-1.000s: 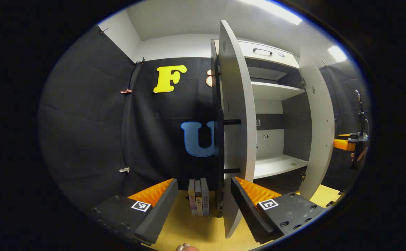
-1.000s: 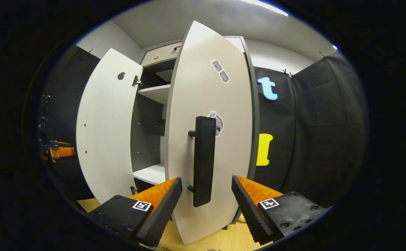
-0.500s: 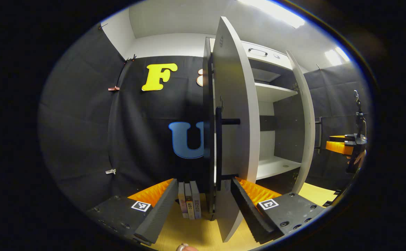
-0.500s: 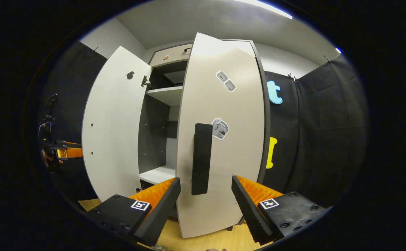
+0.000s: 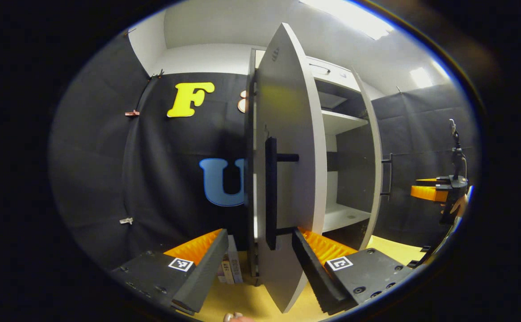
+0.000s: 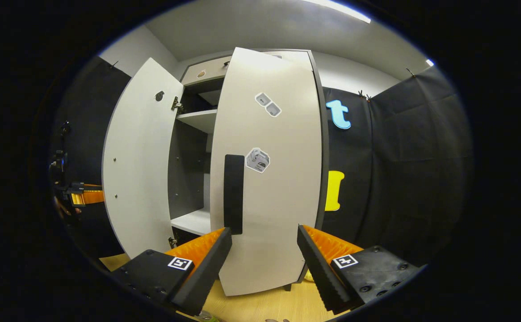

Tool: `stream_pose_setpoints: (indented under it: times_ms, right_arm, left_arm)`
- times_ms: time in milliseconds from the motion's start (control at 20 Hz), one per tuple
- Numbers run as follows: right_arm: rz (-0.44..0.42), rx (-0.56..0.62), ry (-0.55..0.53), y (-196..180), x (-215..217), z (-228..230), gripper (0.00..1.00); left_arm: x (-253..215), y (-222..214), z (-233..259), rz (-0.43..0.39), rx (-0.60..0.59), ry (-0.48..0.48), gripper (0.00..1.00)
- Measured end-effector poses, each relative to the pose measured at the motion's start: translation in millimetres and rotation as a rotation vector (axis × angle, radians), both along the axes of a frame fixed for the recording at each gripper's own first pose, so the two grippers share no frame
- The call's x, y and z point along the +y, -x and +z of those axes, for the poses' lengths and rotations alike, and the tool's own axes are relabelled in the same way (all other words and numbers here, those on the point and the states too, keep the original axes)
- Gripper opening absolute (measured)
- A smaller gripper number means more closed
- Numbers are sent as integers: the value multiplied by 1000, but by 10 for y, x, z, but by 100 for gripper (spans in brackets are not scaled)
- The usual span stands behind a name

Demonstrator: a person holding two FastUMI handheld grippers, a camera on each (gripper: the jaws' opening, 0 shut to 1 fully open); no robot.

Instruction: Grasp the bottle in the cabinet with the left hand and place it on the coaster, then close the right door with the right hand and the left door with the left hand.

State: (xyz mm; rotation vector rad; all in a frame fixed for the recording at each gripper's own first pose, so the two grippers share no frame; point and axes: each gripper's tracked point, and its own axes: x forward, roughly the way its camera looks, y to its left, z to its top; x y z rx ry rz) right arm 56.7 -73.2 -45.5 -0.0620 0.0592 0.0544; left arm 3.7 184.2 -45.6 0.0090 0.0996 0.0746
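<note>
We see the pale grey cabinet doors as smooth, matt laminate, each carrying a matt black bar handle. Beneath the cabinet, the light wooden tabletop shows a soft sheen. Our right gripper has ribbed orange plastic fingers faced with matt black foam.

Recording booth: black cloth walls, 1 cabinet, wood tabletop.
</note>
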Motion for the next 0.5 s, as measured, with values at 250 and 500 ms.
stream_pose_setpoints:
  times_ms: [250, 500]
  right_arm:
    - [-28, 1, 0, 37, -159, 11, 98]
    - [-64, 4, -14, 73, -374, 16, 98]
  left_arm:
    - [-289, -207, -22, -70, -3, 2, 93]
    - [-454, -370, -36, -116, -5, 15, 93]
